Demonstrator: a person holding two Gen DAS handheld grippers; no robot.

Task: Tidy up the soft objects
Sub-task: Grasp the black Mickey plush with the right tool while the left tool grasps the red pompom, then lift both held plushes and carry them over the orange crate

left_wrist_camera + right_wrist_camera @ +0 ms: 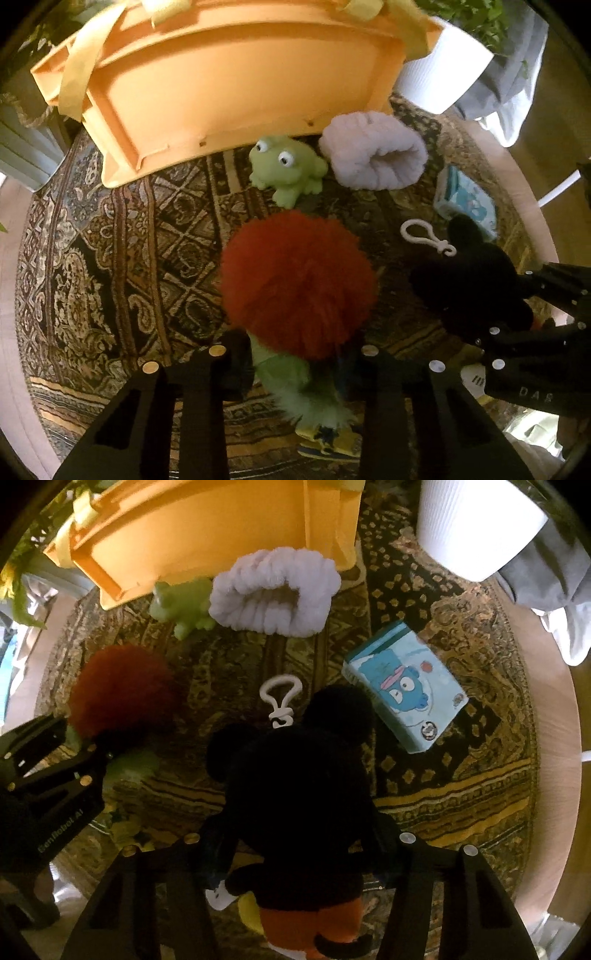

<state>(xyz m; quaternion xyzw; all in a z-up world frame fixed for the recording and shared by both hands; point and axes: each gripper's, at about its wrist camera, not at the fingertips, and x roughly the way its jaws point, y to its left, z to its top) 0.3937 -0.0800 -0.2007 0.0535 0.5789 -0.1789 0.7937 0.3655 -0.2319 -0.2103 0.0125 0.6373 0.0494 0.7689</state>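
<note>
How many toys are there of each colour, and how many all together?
Green: 1, the frog.
Red and green: 1, the fuzzy doll with red hair, held in the left gripper.
Black: 1, the mouse plush, held in the right gripper.
White: 1, the fluffy headband.
Blue: 1, the cartoon box.
Total: 5

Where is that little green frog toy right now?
The small green frog toy sits on the patterned rug, touching or nearly touching the orange plastic bin, just left of the rolled white fluffy towel; in the right wrist view the towel half hides it.
</note>
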